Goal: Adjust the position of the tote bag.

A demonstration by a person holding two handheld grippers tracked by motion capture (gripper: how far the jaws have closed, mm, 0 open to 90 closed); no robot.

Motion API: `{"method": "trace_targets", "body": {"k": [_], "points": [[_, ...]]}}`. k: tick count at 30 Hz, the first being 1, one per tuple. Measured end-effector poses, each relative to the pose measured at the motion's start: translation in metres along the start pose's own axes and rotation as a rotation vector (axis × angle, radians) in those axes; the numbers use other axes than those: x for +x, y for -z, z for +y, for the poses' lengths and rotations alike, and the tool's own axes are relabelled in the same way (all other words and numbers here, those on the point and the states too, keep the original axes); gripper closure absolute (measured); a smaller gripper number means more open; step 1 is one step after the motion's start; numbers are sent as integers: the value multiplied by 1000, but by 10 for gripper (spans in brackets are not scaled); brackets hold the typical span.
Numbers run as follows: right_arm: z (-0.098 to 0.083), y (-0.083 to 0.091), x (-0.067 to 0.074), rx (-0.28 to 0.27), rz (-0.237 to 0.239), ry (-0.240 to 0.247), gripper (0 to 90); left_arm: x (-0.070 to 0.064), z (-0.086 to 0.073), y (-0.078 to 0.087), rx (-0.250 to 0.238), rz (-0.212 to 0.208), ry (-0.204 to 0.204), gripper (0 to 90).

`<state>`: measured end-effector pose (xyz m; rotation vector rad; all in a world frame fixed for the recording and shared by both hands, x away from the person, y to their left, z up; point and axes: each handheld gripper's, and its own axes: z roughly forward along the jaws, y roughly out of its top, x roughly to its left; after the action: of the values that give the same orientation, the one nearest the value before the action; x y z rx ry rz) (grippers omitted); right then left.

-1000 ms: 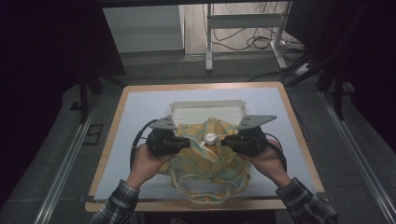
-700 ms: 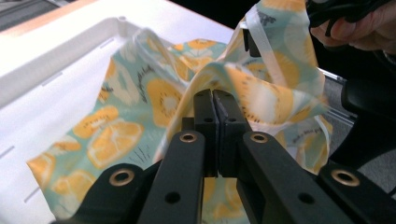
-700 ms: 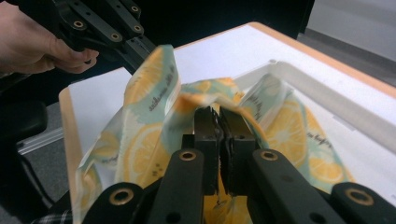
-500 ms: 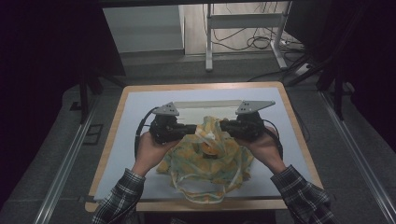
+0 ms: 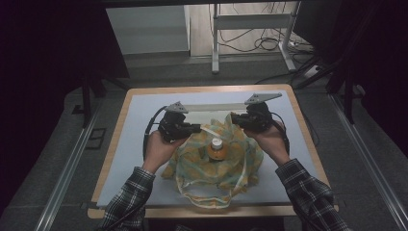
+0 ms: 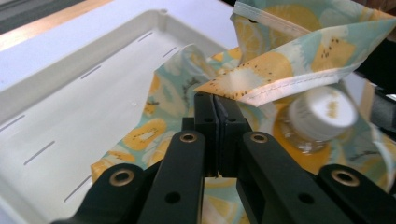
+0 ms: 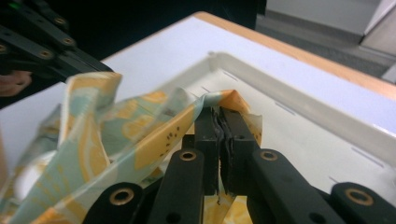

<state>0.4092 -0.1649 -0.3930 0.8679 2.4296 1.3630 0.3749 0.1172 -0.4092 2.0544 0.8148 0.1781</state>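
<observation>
Since 1 second ago: both hands moved apart and toward the far side of the table (image 5: 134, 110), drawing the mouth of the fruit-print cloth bag (image 5: 211, 163) open. Earlier the cloth lay bunched over the middle with just a pale cap peeking out; now the bottle (image 5: 216, 148) stands exposed between the 2 spread rims. Probably means the opening step is about done, with the bottle either freshly seated or ready to come out; hard to say which.

Left gripper (image 5: 195, 128): jaws fully closed, pinching the stitched hem of the bag (image 6: 261, 79), seen close up in the left gripper view. Right gripper (image 5: 234, 118): likewise clamped shut on a folded corner of the bag rim (image 7: 219, 100). Nothing else held by either.

Bag location: near-centre of the table, its far edge draped over the near wall of the white tray (image 5: 211, 107), handle loops trailing toward the near table edge. Long axis running near to far, mouth pointing at the far side, stretched left to right between the 2 grips.

Bottle: inside the bag, apparently upright with white cap (image 6: 322, 112) up, orange contents below, though the blurred close view leaves a slight tilt possible.
</observation>
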Motion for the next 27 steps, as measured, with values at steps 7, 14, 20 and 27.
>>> {"method": "trace_targets", "body": {"k": [7,14,20,27], "points": [[-22,-18,-17,93,-19,-52,850,8,-11,-17,60,20,17,892],[-49,-29,-22,178,-24,-75,831,17,-34,-36,133,21,59,892],[-58,-20,-20,169,-16,-77,817,16,-41,-22,90,-9,64,880],[-50,10,-1,110,19,-35,805,3,-37,17,6,-33,39,877]]}}
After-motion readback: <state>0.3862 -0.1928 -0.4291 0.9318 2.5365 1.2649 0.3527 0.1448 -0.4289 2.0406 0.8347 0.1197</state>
